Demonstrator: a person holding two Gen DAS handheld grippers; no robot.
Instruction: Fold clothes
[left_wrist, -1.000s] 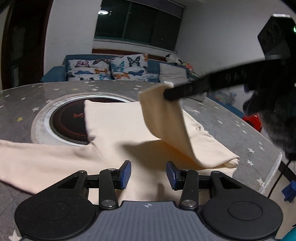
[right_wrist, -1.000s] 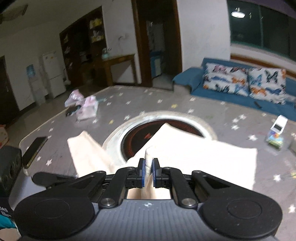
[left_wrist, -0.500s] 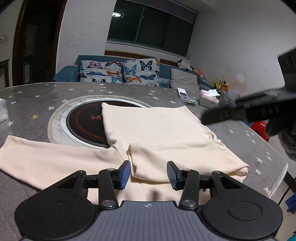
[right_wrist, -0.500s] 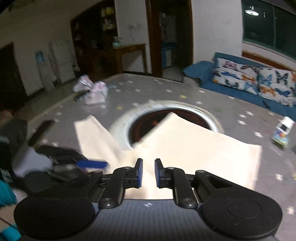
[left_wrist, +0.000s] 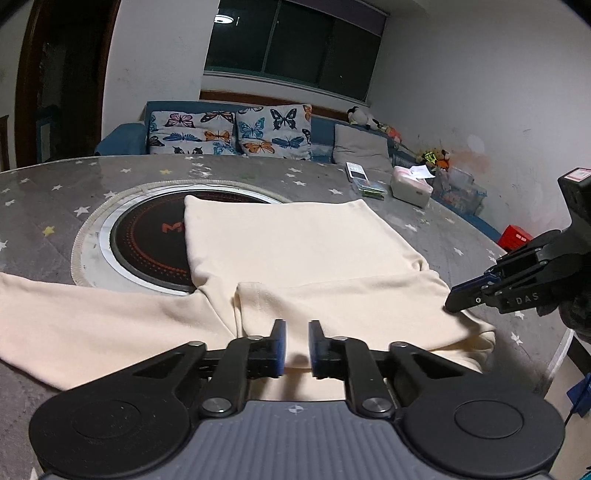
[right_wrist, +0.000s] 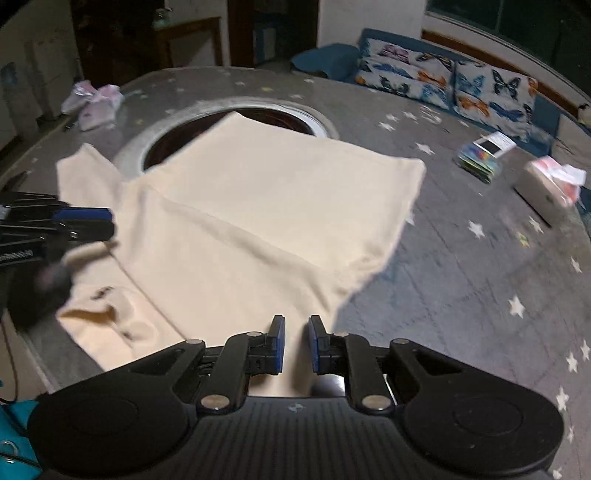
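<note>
A cream long-sleeved top lies flat on the grey star-patterned table. One sleeve is folded across the body; the other sleeve stretches out to the left. My left gripper hovers over the near edge of the top, jaws slightly apart and holding nothing. My right gripper comes in from the right, its tips at the shoulder end of the folded sleeve. In the right wrist view the top fills the middle, and my right gripper stands open over its near edge. The left gripper shows at the left edge.
A round black hob is set into the table, partly under the top. A tissue box and a small card pack sit at the far right. Pink bags lie far left. The table edge runs close on the right.
My right gripper let go of the sleeve, which now lies folded across the body, and drew back to the right edge. My left gripper's jaws have narrowed.
</note>
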